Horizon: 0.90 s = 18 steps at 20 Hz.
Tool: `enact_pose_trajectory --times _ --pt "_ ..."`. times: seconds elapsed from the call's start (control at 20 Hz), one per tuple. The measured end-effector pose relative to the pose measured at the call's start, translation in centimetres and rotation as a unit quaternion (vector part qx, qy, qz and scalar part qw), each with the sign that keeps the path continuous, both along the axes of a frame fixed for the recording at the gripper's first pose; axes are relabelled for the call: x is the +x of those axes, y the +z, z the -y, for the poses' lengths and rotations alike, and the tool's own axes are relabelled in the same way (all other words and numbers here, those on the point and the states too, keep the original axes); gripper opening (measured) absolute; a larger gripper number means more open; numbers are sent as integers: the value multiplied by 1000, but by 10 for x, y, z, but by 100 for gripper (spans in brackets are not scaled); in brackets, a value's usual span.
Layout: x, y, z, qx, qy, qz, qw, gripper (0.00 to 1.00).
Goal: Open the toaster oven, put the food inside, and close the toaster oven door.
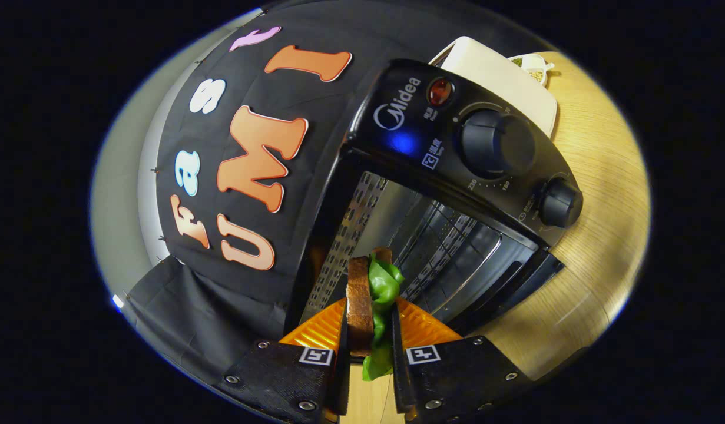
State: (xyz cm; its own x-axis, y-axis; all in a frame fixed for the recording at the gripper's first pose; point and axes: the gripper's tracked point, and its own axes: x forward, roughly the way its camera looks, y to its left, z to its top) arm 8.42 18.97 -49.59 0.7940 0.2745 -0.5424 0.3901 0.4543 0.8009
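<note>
Gripper (371, 321) fingers clamped on sandwich (371, 300), held on edge just ahead of open oven (456, 176) cavity; door down.

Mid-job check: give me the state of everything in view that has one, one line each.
Toaster oven: door open, chamber exposed, view tilted.
Oven door: swung down, fully open.
Wire rack: inside the chamber, bare.
Indicator lamp: looks unlit, hard to be sure.
Sandwich: bread and green lettuce, clamped between the jaws, just before the oven opening, not yet inside.
Gripper: jaws shut on the sandwich.
</note>
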Motion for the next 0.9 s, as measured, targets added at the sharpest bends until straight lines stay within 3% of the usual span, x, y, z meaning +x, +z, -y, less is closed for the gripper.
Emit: enact_pose_trajectory --times 0.25,0.45,0.55,0.75,0.9 --pt "29 -11 4 -45 -23 16 999 31" --pt "33 -14 7 -114 -16 26 993 31" --pt "30 -20 12 -156 -5 9 988 36" --pt "20 -21 26 -270 41 -17 962 54" --pt "10 -20 40 -359 88 -36 928 69"
